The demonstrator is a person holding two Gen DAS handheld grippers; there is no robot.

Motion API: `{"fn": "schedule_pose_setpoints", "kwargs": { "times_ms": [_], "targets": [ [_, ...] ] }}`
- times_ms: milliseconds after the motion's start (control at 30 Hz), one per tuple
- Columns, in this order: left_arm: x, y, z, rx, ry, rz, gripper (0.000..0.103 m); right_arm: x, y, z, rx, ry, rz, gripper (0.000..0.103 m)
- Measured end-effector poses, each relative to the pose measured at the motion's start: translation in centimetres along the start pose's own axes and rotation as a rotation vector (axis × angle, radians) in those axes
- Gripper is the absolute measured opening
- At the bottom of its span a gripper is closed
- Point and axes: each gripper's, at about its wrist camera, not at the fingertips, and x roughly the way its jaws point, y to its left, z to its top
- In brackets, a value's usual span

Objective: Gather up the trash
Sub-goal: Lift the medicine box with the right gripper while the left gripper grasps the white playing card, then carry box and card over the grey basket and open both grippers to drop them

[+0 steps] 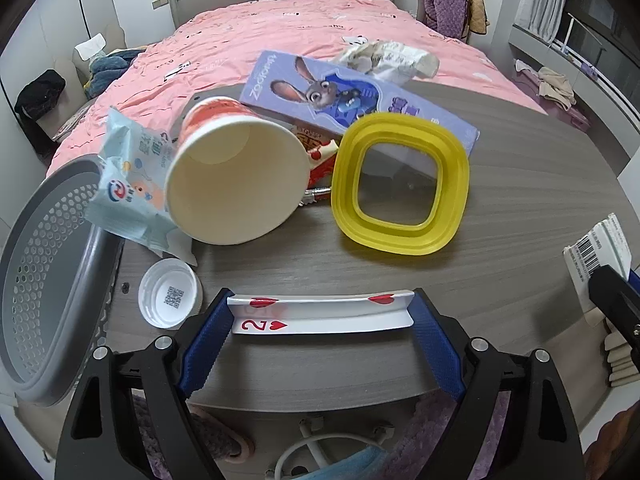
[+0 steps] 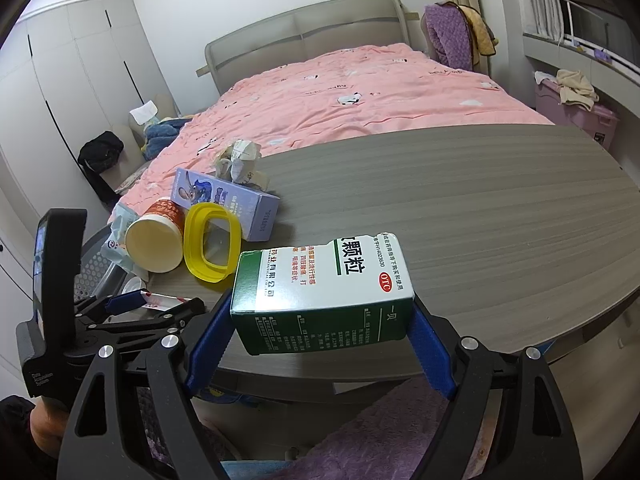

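A two-of-hearts playing card (image 1: 320, 314) spans my left gripper (image 1: 322, 300), bowed, with its short ends pressed against both blue pads just above the wooden table (image 1: 500, 220). My right gripper (image 2: 320, 304) is shut on a green and white medicine box (image 2: 320, 280), held above the table's near edge. That box (image 1: 596, 248) also shows at the right edge of the left wrist view. A grey perforated basket (image 1: 48, 260) stands at the table's left end.
Beyond the card lie a tipped paper cup (image 1: 236, 184), a yellow square lid frame (image 1: 400, 184), a purple cartoon-rabbit box (image 1: 340, 92), crumpled paper (image 1: 388, 60), a pale blue wipes packet (image 1: 132, 184) and a white bottle cap (image 1: 170, 294). A pink bed (image 2: 360, 92) lies behind.
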Motion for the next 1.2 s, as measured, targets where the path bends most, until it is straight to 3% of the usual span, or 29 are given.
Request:
{"fn": "schedule_pose_setpoints", "kwargs": {
  "times_ms": [333, 533, 833, 1033, 1200],
  "targets": [
    [-5.9, 4.3, 0.7, -0.047, -0.164, 0.013, 0.084, -0.3, 4.8, 1.9, -0.09, -0.015, 0.051, 0.08],
    [-9.0, 11.4, 0.4, -0.121, -0.228, 0.13, 0.084, 1.1, 11.1, 3.9, -0.183, -0.015, 0.155, 0.08],
    [-8.9, 22.3, -1.3, -0.263, -0.193, 0.296, 0.084, 5.5, 22.9, 4.9, -0.351, 0.064, 0.31, 0.08],
    [-7.7, 26.0, -2.1, -0.298, -0.156, 0.327, 0.084, 8.2, 28.2, 4.5, -0.422, 0.116, 0.347, 0.08],
    [-6.5, 27.7, -2.6, -0.331, -0.129, 0.325, 0.084, 10.1, 30.3, 4.0, -0.457, 0.152, 0.347, 0.08]
  ]
}}
